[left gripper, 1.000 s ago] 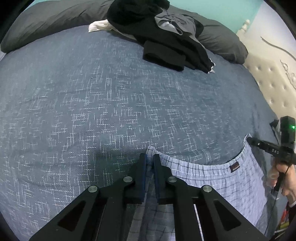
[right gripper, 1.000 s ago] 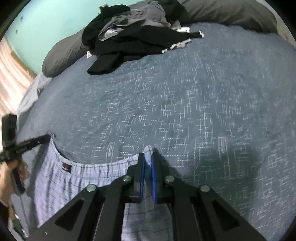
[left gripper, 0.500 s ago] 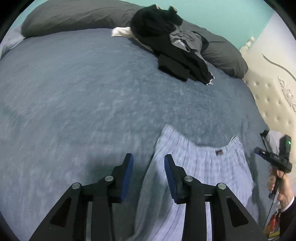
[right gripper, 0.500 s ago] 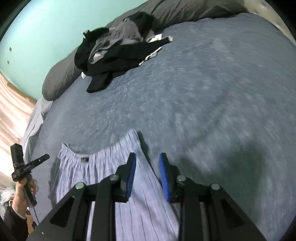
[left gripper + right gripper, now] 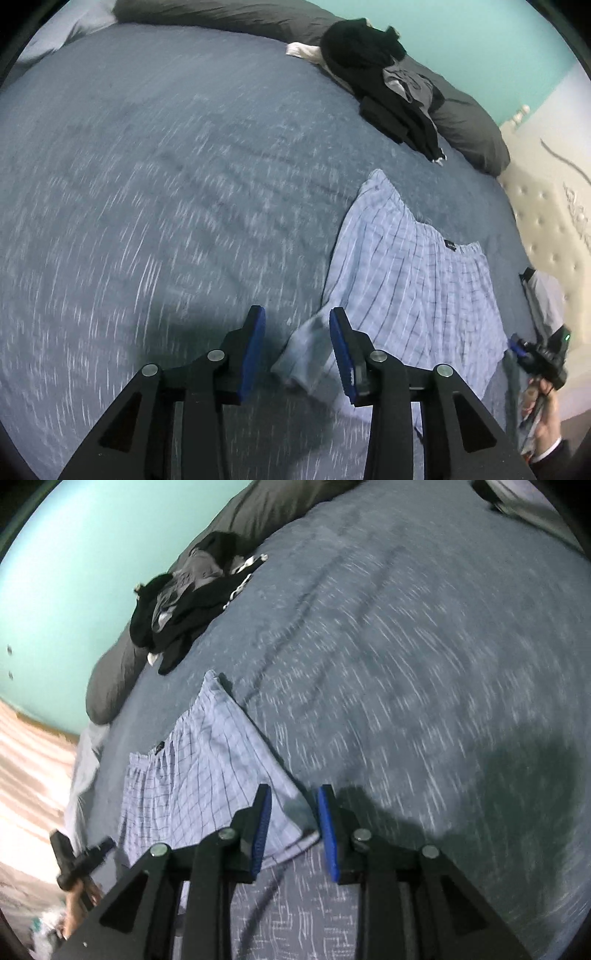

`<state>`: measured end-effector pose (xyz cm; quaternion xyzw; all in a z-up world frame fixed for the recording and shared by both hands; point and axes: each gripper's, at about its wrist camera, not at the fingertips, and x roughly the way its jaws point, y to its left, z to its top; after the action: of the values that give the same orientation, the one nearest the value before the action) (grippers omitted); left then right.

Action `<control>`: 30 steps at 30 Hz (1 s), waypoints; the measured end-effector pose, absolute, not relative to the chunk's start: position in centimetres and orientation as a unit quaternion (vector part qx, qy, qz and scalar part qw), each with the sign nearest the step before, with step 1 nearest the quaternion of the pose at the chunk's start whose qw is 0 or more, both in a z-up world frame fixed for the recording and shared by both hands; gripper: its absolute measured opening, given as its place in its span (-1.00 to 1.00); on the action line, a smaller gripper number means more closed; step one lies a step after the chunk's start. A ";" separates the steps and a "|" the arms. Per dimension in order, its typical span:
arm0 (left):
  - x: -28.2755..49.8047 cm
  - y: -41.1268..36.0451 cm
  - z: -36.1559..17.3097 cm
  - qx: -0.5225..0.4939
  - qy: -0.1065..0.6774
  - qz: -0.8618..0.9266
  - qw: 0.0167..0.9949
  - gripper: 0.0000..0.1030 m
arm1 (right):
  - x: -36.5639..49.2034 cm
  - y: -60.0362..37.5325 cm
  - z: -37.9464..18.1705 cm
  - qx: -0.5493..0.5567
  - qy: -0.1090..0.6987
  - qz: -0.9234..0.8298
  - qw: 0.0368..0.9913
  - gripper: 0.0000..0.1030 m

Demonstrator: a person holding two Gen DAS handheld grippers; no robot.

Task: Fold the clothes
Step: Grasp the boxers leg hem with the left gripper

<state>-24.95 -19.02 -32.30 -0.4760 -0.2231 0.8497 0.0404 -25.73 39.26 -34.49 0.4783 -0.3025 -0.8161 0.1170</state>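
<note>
Light blue checked shorts (image 5: 406, 280) lie flat on the bed, waistband with a dark label at the far end. My left gripper (image 5: 295, 321) is open over the shorts' near left hem corner; the cloth lies loose between the blue pads, not pinched. In the right wrist view the same shorts (image 5: 207, 760) stretch away to the left. My right gripper (image 5: 294, 797) is open, and the shorts' near right corner lies loose between its pads. Each view shows the person's other hand (image 5: 546, 402) (image 5: 77, 893) at the frame's edge.
The blue-grey patterned bedspread (image 5: 147, 184) covers the bed. A pile of dark clothes (image 5: 388, 85) (image 5: 184, 602) rests against grey pillows (image 5: 469, 129) at the far side. A cream tufted headboard (image 5: 546, 221) stands to the right, and a teal wall behind.
Both grippers were shut on the waistband corners, then opened and let go. They have drawn back along the shorts to the hem end, and the shorts now lie spread out.
</note>
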 end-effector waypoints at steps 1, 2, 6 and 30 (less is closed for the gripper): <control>-24.7 -19.1 -32.5 -0.476 -0.227 0.849 0.040 -0.23 | -25.6 39.1 -34.8 0.476 -0.307 -0.815 0.119 -0.50; -24.4 -19.2 -32.7 -0.477 -0.228 0.848 0.039 -0.23 | -25.5 38.9 -35.0 0.474 -0.311 -0.815 0.121 -0.50; -23.8 -19.6 -33.3 -0.475 -0.241 0.845 0.045 -0.23 | -25.2 38.3 -35.9 0.464 -0.331 -0.812 0.128 -0.50; -23.7 -19.5 -33.3 -0.477 -0.212 0.852 0.031 -0.23 | -23.5 39.4 -35.4 0.392 -0.386 -0.820 0.159 -0.94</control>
<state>-23.70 -19.54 -33.32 -0.4766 -0.2124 0.8525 0.0313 -23.49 39.39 -35.44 0.3923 -0.3863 -0.8195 0.1588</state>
